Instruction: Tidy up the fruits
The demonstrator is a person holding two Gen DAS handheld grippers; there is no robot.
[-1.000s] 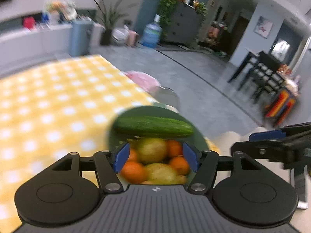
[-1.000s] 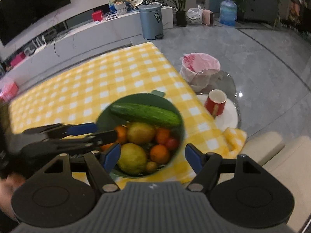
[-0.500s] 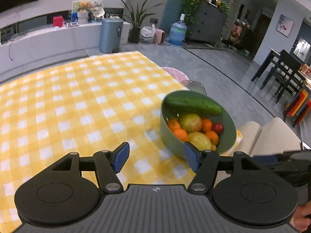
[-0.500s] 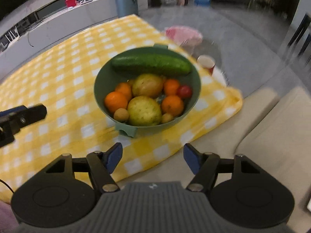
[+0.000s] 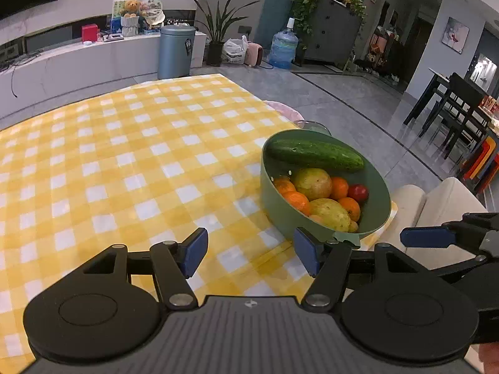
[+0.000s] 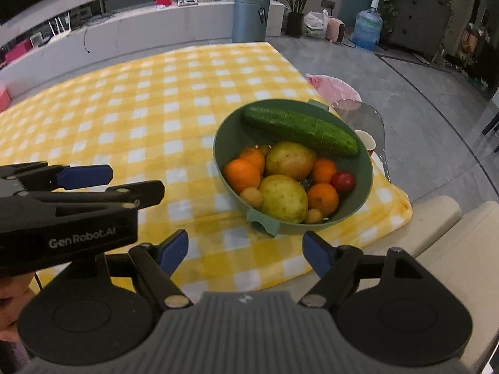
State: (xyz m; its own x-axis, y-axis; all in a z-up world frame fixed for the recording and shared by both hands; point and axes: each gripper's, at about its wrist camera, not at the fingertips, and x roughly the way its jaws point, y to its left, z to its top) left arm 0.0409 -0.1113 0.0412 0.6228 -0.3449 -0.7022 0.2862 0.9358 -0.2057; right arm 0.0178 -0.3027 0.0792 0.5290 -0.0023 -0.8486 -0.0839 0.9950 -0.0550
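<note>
A green bowl [image 6: 358, 205] [image 5: 379, 215] stands at the right corner of the yellow checked cloth [image 6: 140, 118] [image 5: 109, 155]. In it lie a cucumber [image 6: 299, 131] [image 5: 315, 155], two yellow-green pears [image 6: 283, 198], several oranges [image 6: 241, 173], a red tomato [image 6: 343, 181] and small yellow fruits. My right gripper [image 6: 246, 251] hovers just in front of the bowl's near handle; its jaws are opening, with nothing between them. My left gripper [image 5: 251, 254] stands open and empty over the cloth, left of the bowl. In the right wrist view the left gripper [image 6: 93, 176] shows at the left edge.
Past the table's right edge stand a glass side table [image 6: 368, 115] with a red cup [image 6: 366, 141] and a pink-lined bin [image 6: 333, 85]. A beige sofa [image 6: 452, 237] lies at the near right. A grey bin [image 5: 176, 51] and a water jug [image 5: 282, 50] stand far back.
Both grippers have drawn back from over the bowl. The left one has swung left, so the bowl now lies to its right. The right one's jaws stand wider than before.
</note>
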